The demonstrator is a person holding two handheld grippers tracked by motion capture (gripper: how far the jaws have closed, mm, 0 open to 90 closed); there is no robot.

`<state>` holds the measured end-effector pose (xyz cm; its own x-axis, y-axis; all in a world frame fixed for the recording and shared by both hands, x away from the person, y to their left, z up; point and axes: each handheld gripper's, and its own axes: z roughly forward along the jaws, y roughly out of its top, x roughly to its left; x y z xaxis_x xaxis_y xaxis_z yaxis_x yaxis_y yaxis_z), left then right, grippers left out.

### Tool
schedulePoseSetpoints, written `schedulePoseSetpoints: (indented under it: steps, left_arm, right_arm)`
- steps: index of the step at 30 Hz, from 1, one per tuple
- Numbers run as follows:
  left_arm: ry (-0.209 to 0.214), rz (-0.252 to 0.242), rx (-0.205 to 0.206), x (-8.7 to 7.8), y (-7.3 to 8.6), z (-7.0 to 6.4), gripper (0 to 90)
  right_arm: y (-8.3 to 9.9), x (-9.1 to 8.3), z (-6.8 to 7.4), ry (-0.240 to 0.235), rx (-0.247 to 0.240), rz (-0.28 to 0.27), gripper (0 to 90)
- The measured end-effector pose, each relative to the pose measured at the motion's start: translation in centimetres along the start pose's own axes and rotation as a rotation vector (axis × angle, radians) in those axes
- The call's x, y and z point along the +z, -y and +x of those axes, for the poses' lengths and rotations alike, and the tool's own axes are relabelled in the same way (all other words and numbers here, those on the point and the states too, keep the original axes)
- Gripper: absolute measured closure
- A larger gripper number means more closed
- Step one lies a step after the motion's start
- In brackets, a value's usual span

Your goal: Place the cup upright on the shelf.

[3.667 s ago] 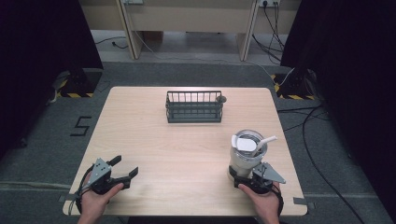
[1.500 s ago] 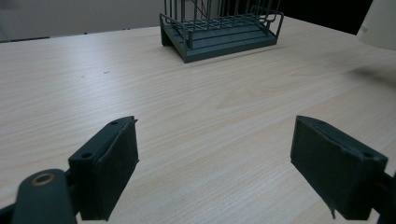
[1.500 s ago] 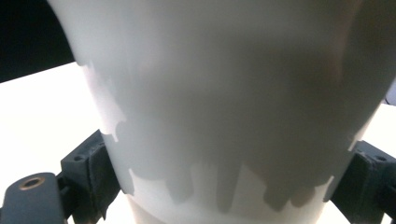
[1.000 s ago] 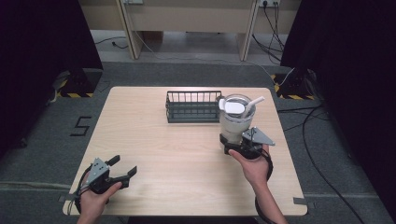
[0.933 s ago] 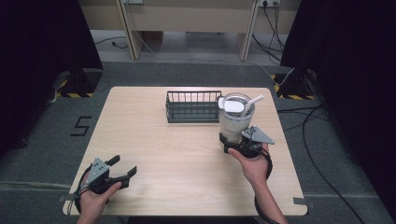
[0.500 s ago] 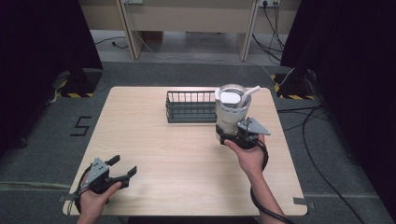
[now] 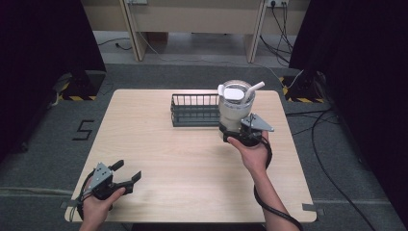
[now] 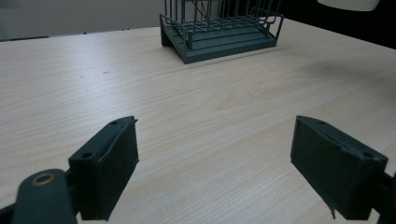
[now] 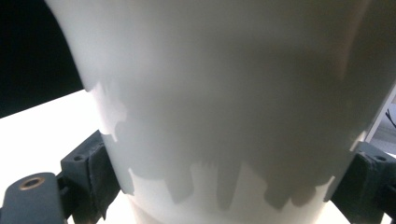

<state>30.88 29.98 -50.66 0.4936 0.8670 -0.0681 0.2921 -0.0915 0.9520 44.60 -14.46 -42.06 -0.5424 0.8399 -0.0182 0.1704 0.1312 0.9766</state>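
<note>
A pale grey tumbler (image 7: 234, 109) with a white lid and a straw stands upright in the air beside the right end of the dark wire basket (image 7: 195, 109). My right gripper (image 7: 239, 134) is shut on the tumbler's lower part. In the right gripper view the tumbler's wall (image 9: 224, 107) sits between the two black jaws, which press it from both sides. My left gripper (image 7: 127, 174) rests near the table's front left corner, open, with bare wood between its pads (image 8: 112, 163).
The light wooden table (image 7: 159, 149) has dark floor all round it. Cables (image 7: 322, 144) run over the floor to the right. The basket (image 8: 219, 28) lies far ahead in the left gripper view. Wooden furniture legs (image 7: 134, 29) stand beyond the table.
My right gripper has carried the tumbler from the table's front right up and away toward the basket's right end. The left gripper has stayed put.
</note>
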Motion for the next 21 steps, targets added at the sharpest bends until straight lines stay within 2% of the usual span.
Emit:
schedulePoseSetpoints:
  steps: [21]
  left_arm:
    - [0.008, 0.005, -0.008, 0.1, 0.0, -0.1, 14.4]
  right_arm:
    - [-2.0, 2.7, -0.5, 0.003, -0.004, -0.009, 11.9]
